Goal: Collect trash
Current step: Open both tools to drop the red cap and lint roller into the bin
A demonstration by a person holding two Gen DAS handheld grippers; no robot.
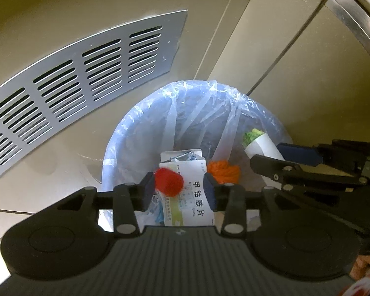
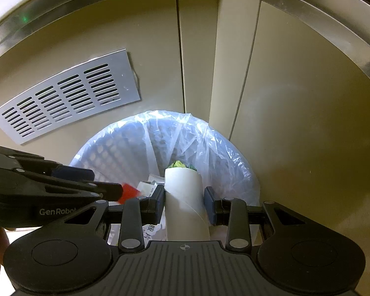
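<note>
A lattice bin (image 1: 125, 133) (image 2: 116, 148) lined with a clear plastic bag (image 1: 209, 103) (image 2: 204, 143) stands against a beige cabinet. My left gripper (image 1: 179, 189) is open above the bin, and a red pom-pom (image 1: 169, 181) (image 2: 129, 192) sits by its left finger, seemingly loose. Below lie a white medicine box (image 1: 194, 197) and an orange pom-pom (image 1: 224, 171). My right gripper (image 2: 184, 197) holds a white paper tube (image 2: 185, 197) (image 1: 261, 148) with green filling (image 2: 177, 164) over the bin; its jaws touch the tube's sides.
A metal vent grille (image 1: 69, 88) (image 2: 69, 93) is fixed on the cabinet panel left of the bin. Cabinet doors (image 2: 296, 123) rise behind and to the right. The left gripper (image 2: 61, 185) shows in the right wrist view.
</note>
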